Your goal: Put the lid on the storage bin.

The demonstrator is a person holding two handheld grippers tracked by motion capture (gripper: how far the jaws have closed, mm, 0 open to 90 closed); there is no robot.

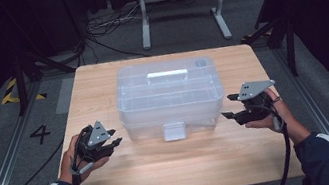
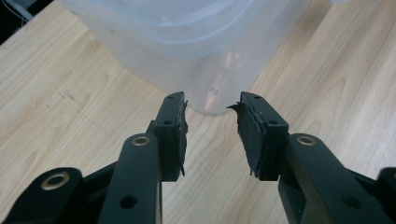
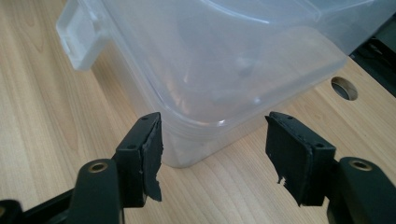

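1. While the clear plastic storage box (image 1: 169,96), lid on, stood in the middle of the wooden table (image 1: 175,167), an approach from both sides was judged to be in hand.
2. The left gripper (image 1: 114,137) was seen partly open and empty, near the box's left corner.
3. The right gripper (image 1: 229,106) was held wider, empty, just beside the right wall.
4. Next, contact with both walls was judged to be needed.

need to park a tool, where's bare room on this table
Bare wood lies along the table's near edge, between the left claw and right claw, in front of the clear bin. Narrower strips flank the bin. The middle is crowded.
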